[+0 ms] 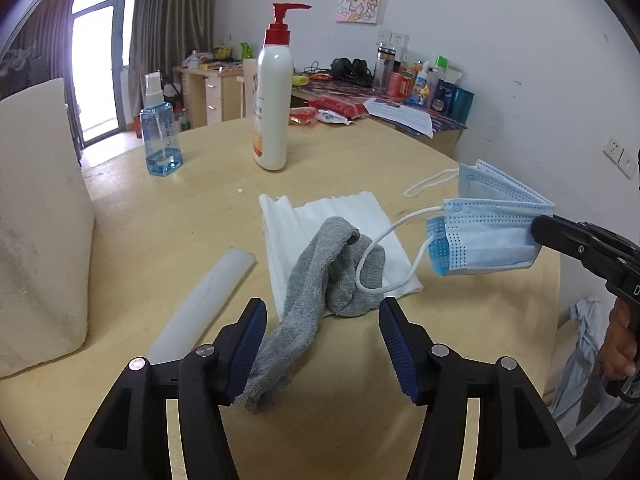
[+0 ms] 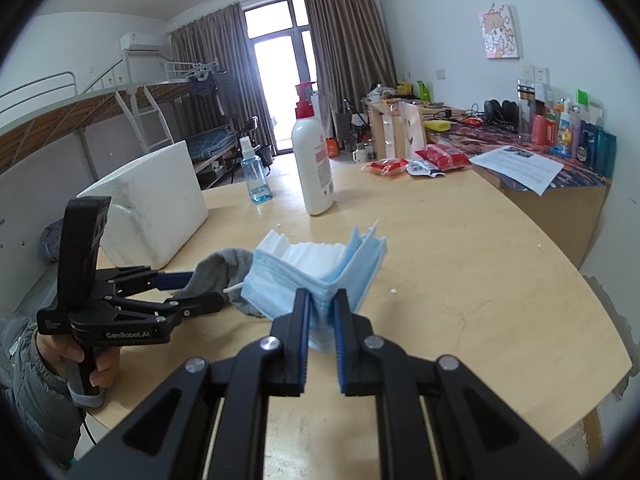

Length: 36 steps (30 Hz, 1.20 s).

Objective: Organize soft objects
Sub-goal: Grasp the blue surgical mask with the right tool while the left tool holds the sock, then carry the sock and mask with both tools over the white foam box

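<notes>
while the right gripper [image 2: 322, 312] pinches the blue masks [image 1: 486, 236] above the table's [image 1: 200, 216] right edge, an ear loop could snag the grey sock [image 1: 316, 276] lying mid-table between the spread left gripper's [image 1: 322, 346] fingers.

- "GenRobot.AI" stands in white letters on the black body of the left claw [image 2: 192, 290], seen from the right wrist.
- The lotion bottle [image 2: 314, 160] carries a printed label, probably small text, too blurred to read.
</notes>
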Each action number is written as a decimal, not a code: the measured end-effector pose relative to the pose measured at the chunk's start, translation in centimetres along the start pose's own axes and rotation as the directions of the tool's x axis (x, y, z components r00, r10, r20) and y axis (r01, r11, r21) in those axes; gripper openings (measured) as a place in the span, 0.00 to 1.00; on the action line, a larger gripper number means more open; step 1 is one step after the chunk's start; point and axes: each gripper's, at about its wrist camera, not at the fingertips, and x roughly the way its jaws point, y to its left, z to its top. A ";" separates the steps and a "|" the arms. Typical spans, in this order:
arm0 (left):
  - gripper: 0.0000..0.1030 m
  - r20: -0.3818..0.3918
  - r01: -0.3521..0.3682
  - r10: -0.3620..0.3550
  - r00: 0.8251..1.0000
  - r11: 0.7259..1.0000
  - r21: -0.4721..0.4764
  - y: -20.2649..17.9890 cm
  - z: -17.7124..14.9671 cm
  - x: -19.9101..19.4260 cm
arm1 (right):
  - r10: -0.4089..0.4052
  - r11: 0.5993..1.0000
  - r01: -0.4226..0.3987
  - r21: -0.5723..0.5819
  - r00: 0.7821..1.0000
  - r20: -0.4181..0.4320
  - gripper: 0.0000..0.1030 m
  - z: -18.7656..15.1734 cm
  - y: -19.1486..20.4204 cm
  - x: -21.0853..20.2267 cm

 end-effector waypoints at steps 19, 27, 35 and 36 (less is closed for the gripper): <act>0.05 0.050 0.069 -0.068 0.996 0.997 -0.029 0.4 0.2 -1.2 | -0.011 1.000 0.010 0.022 1.000 0.018 0.14 -0.5 0.0 -1.1; 0.05 0.196 0.049 -0.051 0.979 0.999 0.013 -1.4 0.6 -5.7 | -0.028 0.998 0.025 0.052 0.998 0.062 0.14 -0.3 -0.2 -2.3; 0.05 0.298 -0.028 0.025 0.954 1.000 0.007 -2.3 0.3 -10.6 | -0.023 0.998 0.018 0.053 0.995 0.096 0.14 -0.1 0.1 -3.5; 0.05 0.305 -0.038 0.035 0.952 0.999 0.004 -2.4 0.2 -11.1 | -0.020 0.999 0.015 0.052 0.995 0.100 0.14 -0.1 0.3 -3.7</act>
